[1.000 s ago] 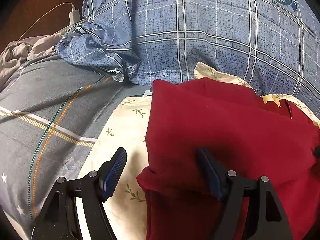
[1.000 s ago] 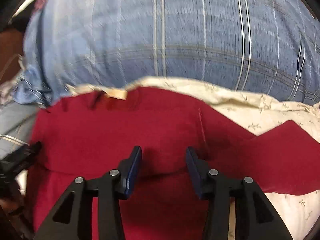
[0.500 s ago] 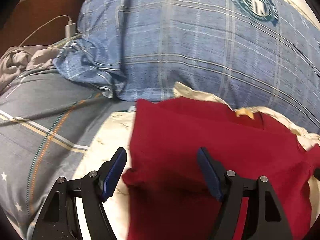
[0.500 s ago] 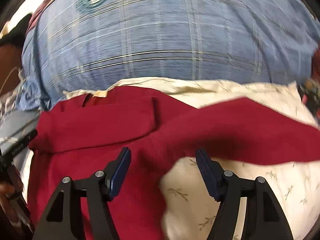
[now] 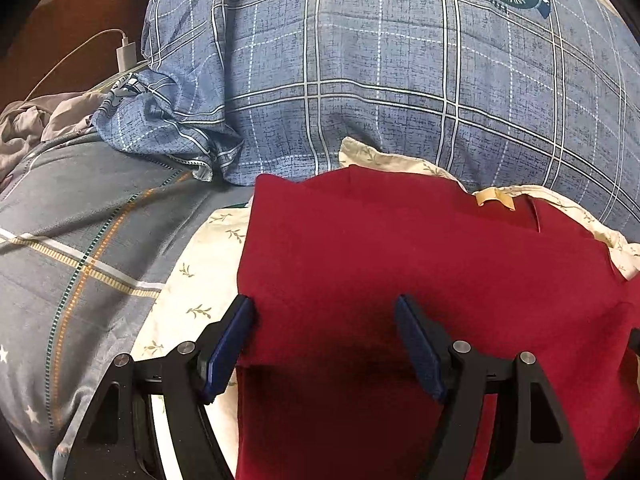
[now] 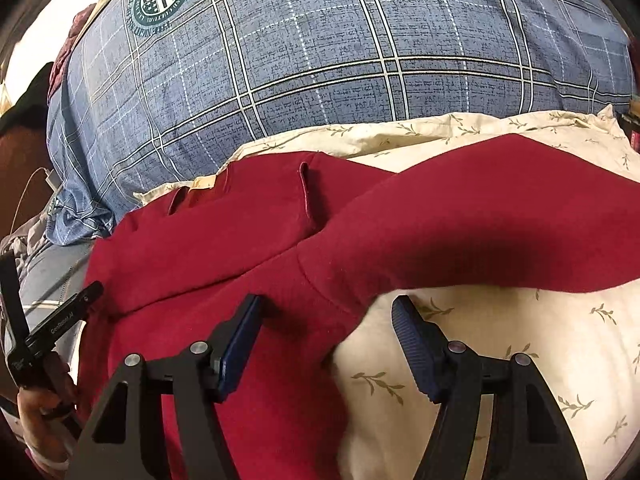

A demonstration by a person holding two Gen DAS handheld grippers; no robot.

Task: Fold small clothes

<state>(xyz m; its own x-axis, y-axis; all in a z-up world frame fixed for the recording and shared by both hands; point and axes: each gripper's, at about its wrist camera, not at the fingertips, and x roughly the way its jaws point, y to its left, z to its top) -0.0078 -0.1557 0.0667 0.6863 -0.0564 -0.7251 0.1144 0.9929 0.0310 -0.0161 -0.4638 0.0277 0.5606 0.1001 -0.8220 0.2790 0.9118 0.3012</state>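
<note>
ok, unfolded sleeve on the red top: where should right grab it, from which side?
I'd take the sleeve near its far cuff end, out on the cream floral sheet, coming from above. It lies flat and stretched outward; the right gripper, open, now straddles its shoulder seam.

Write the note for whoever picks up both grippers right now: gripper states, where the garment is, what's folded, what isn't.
Left gripper: open, over the left edge of the red top, holding nothing.
Right gripper: jaws have just been opening, now open at the armpit, nothing pinched.
The top lies on the cream leaf-print cloth, in front of the blue plaid pillow.
Done: left sleeve folded across the body.
Left: right sleeve still stretched out sideways; fold it in, then fold the body.
</note>
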